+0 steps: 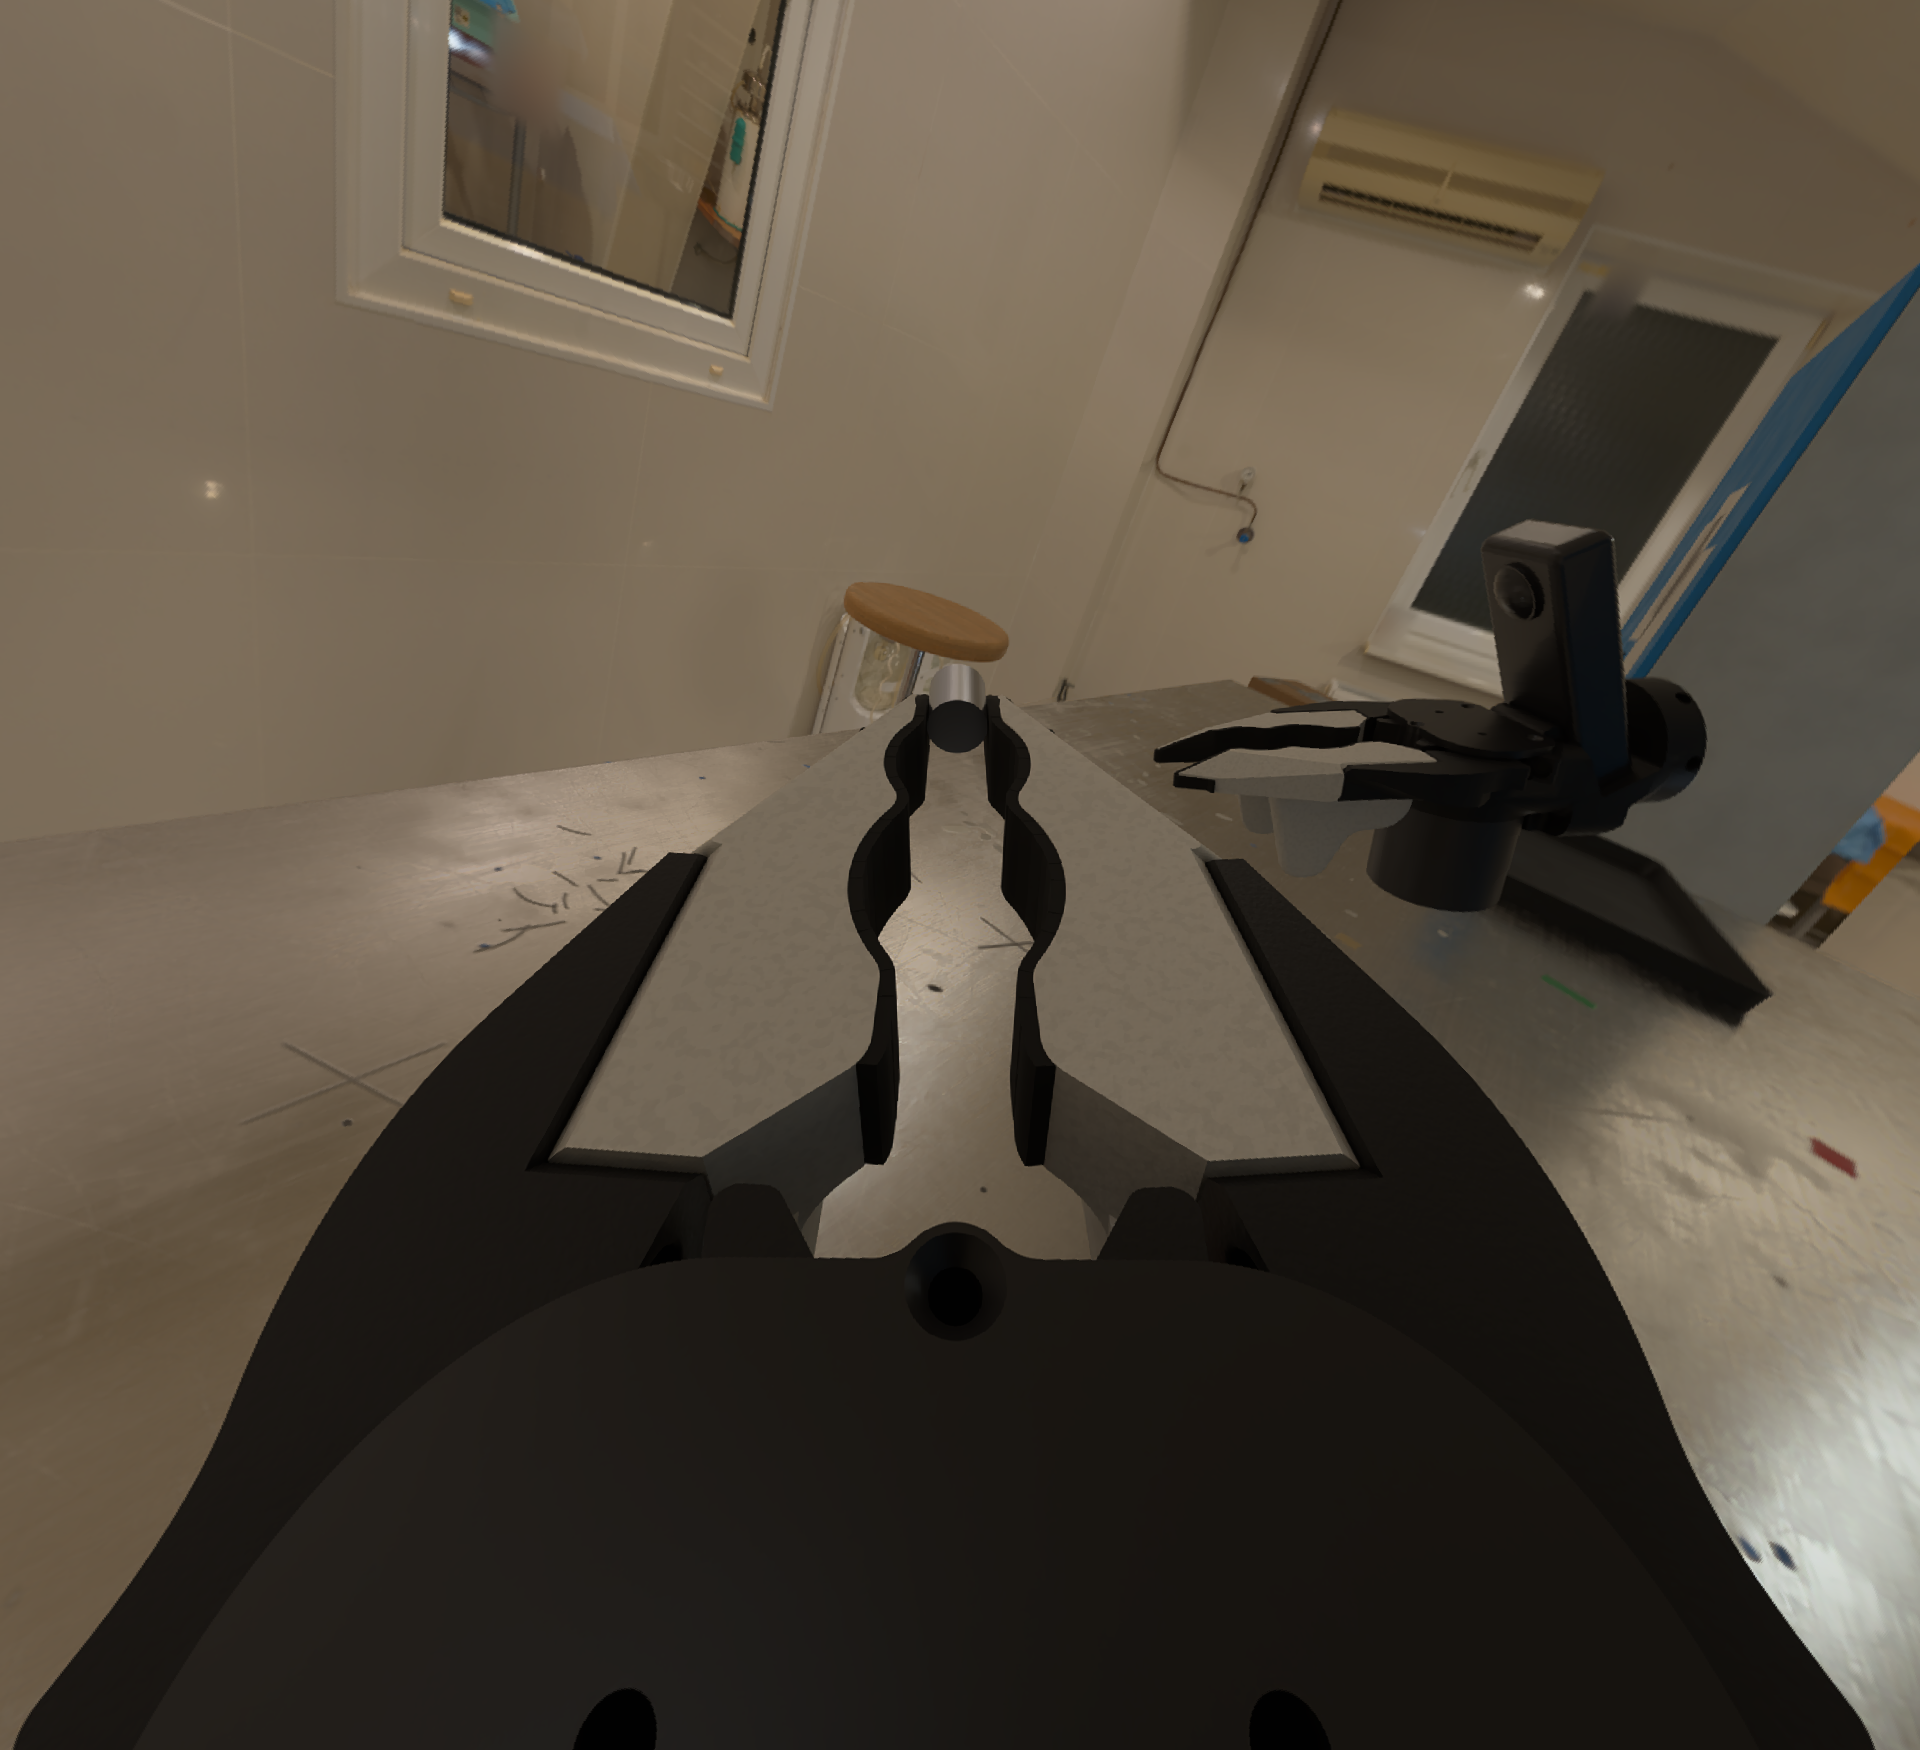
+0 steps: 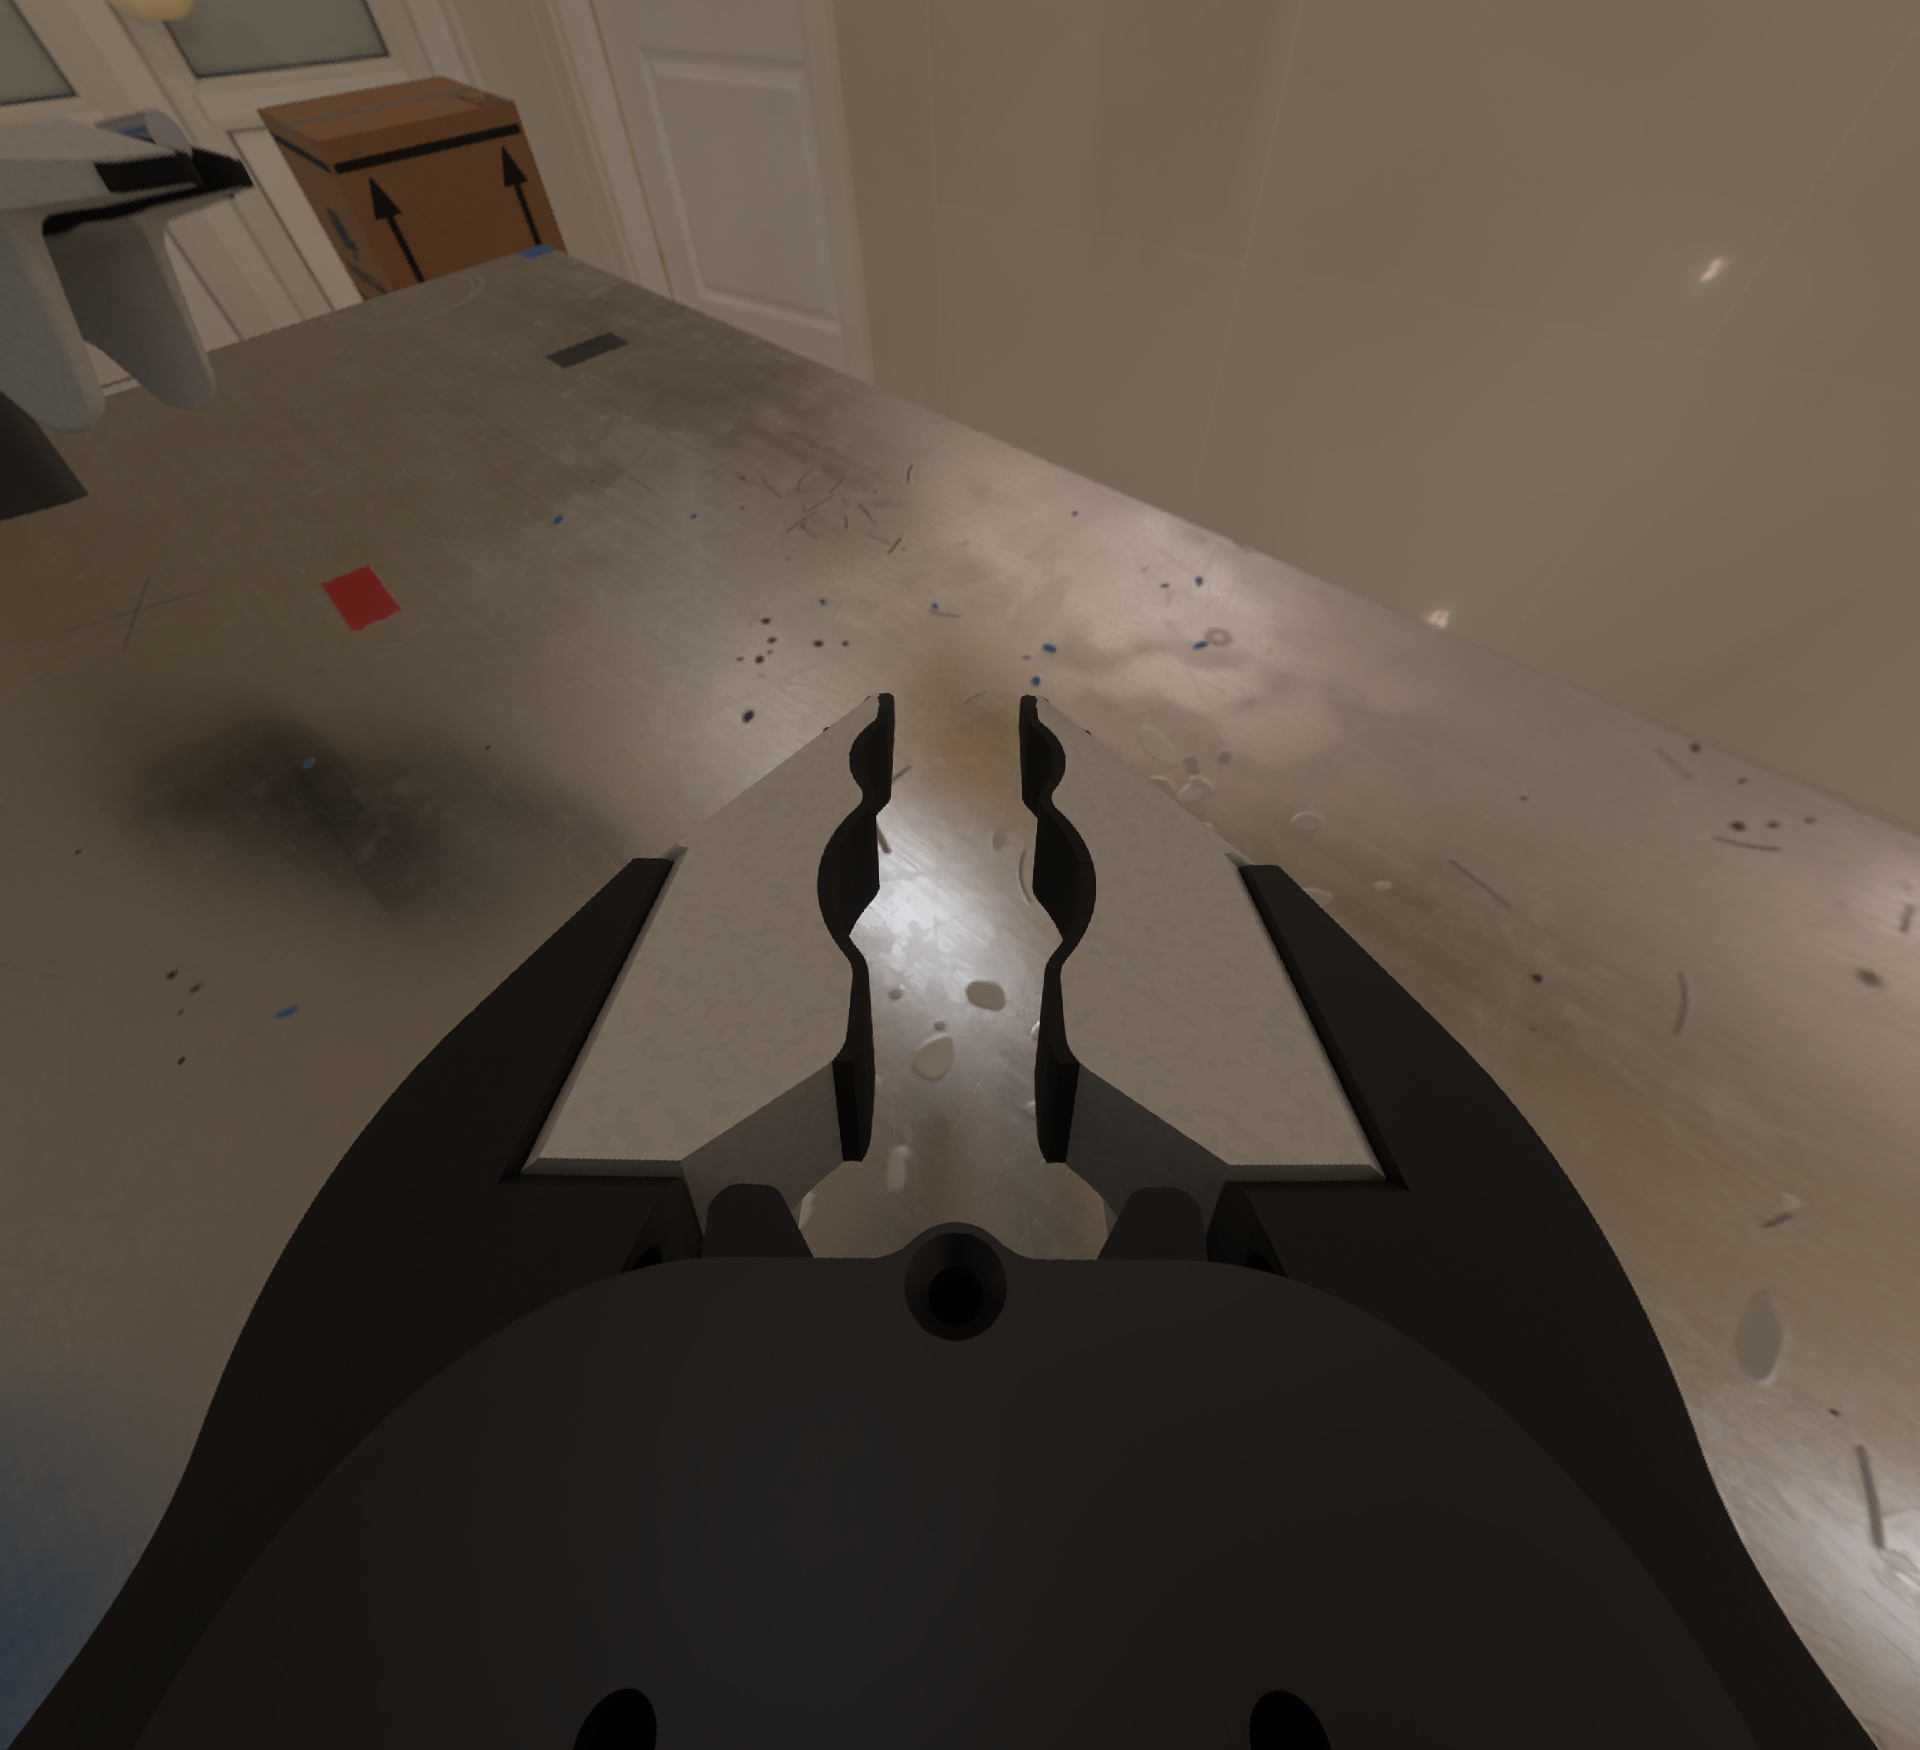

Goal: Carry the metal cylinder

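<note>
Left gripper [image 1: 956,721] pinches the metal cylinder [image 1: 955,715] right at its fingertips, cylinder end-on between them, held above the metal table [image 1: 312,973]. Glass jar [image 1: 894,661] with wooden lid sits just beyond the tips, slightly left. Right gripper [image 2: 956,713] is spread, nothing between its fingers, tips over bare tabletop. Red tape patch [image 2: 360,598] well off to its left; cardboard box [image 2: 416,183] farther ahead-left.

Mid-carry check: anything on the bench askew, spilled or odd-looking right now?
Only the grip stands out. The short shiny metal cylinder sits pinched at the very tips of the left claw, not in its deeper notches, so the hold looks marginal. The glass jar with a round wooden lid stands upright behind. The right claw is open, holding nothing.
</note>
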{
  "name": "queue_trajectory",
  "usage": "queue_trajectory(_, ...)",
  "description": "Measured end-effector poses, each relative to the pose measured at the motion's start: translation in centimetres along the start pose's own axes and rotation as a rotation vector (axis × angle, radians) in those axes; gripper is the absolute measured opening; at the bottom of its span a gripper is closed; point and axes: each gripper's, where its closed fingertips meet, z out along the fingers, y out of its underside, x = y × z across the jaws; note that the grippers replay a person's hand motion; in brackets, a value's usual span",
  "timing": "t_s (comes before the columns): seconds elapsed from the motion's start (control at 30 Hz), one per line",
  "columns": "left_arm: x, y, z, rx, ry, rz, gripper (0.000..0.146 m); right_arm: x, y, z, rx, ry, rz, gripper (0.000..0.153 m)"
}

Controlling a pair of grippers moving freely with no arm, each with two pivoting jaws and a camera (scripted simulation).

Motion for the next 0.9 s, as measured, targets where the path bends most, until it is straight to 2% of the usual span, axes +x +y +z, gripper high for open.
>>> queue_trajectory(0.13, 0.0, 0.3, 0.2, -0.036, -0.018, 0.113, 0.010, 0.1, 1.2, 0.6, -0.049, -0.055, 0.065, 0.024)
queue_trajectory(0.23, 0.0, 0.5, 0.3, -0.047, -0.021, 0.143, 0.010, 0.4, 1.0, 0.5, -0.032, -0.058, 0.084, 0.023)
queue_trajectory(0.47, 0.3, 1.1, 0.7, -0.070, 0.007, 0.108, 0.010, -0.3, -0.1, 0.1, 0.003, -0.056, -0.037, 0.020)
queue_trajectory(0.57, 0.8, 1.3, 0.8, -0.074, 0.028, 0.111, 0.010, -1.6, -0.8, -0.3, 0.035, -0.082, -0.096, 0.020)
queue_trajectory(0.77, 2.3, 1.9, 0.9, -0.086, 0.057, 0.220, 0.010, -4.8, -1.8, -0.9, 0.077, -0.143, -0.199, 0.018)
queue_trajectory(0.9, 3.3, 2.2, 0.7, -0.105, 0.078, 0.333, 0.010, -8.5, -0.6, -1.4, -0.002, -0.323, -0.228, 0.018)
